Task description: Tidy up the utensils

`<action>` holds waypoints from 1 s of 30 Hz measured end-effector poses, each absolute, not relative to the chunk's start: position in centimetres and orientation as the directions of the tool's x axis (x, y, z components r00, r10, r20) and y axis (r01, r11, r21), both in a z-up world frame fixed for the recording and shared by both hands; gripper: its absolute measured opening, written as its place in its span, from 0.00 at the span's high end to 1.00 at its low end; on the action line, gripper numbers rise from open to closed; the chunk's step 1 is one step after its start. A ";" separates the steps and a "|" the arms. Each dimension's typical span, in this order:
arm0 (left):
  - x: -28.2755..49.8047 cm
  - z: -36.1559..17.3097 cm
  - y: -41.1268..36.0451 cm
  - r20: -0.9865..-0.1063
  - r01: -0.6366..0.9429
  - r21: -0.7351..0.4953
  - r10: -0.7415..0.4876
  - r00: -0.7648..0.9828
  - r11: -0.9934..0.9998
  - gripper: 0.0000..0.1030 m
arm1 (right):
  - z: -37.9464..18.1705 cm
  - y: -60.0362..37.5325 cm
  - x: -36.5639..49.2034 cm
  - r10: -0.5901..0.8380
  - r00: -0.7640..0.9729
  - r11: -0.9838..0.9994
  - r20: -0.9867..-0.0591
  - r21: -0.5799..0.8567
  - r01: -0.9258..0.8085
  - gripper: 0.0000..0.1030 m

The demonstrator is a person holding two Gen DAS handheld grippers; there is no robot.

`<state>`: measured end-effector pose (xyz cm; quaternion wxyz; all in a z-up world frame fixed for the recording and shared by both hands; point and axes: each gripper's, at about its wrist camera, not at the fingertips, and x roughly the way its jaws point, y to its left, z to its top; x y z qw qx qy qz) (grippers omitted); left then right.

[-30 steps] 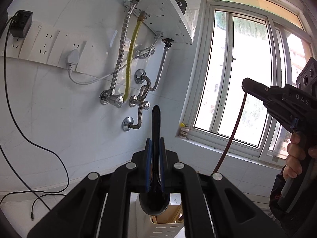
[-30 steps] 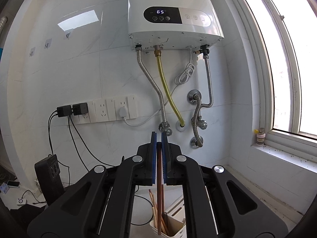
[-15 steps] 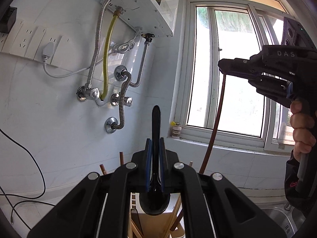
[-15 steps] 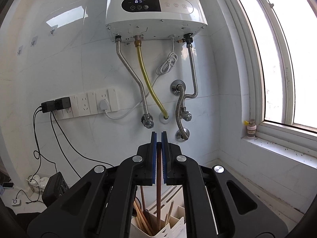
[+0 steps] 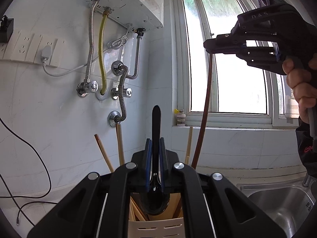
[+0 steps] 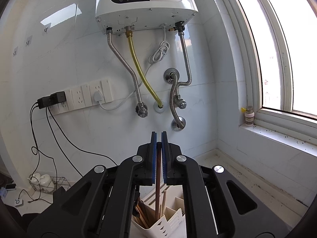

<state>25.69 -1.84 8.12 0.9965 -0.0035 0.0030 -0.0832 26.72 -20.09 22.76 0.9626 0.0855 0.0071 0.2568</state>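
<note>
Your two wrist cameras are looking level along their fingers at the tiled wall, sharing the water heater and cutlery holder close below.

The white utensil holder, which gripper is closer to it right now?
Left. The left gripper sits just above the white utensil holder; the right gripper is higher, toward the window.

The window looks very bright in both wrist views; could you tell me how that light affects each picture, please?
Left wrist view: the white-framed window is blown out and backlights the black right gripper and its thin brown chopstick into dark shapes. Right wrist view: the panes are overexposed at the right edge; the glossy white wall tiles show glare.
</note>
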 end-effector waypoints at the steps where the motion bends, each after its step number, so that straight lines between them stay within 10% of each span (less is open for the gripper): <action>1: 25.7 7.9 -1.9 -0.008 0.162 -0.003 -0.162 0.987 0.987 0.93 | 22.7 -20.1 26.7 0.497 0.868 0.853 0.027 0.167 -0.494 0.96; 20: 25.2 8.1 -0.8 -0.063 0.178 -0.002 -0.178 0.982 0.984 0.80 | 21.4 -19.3 27.6 0.497 0.867 0.858 -0.041 0.173 -0.484 0.93; 30: 20.2 11.5 1.9 -0.109 0.127 -0.004 -0.126 0.986 0.992 0.42 | 20.4 -19.0 26.3 0.531 0.846 0.841 -0.051 0.156 -0.519 0.83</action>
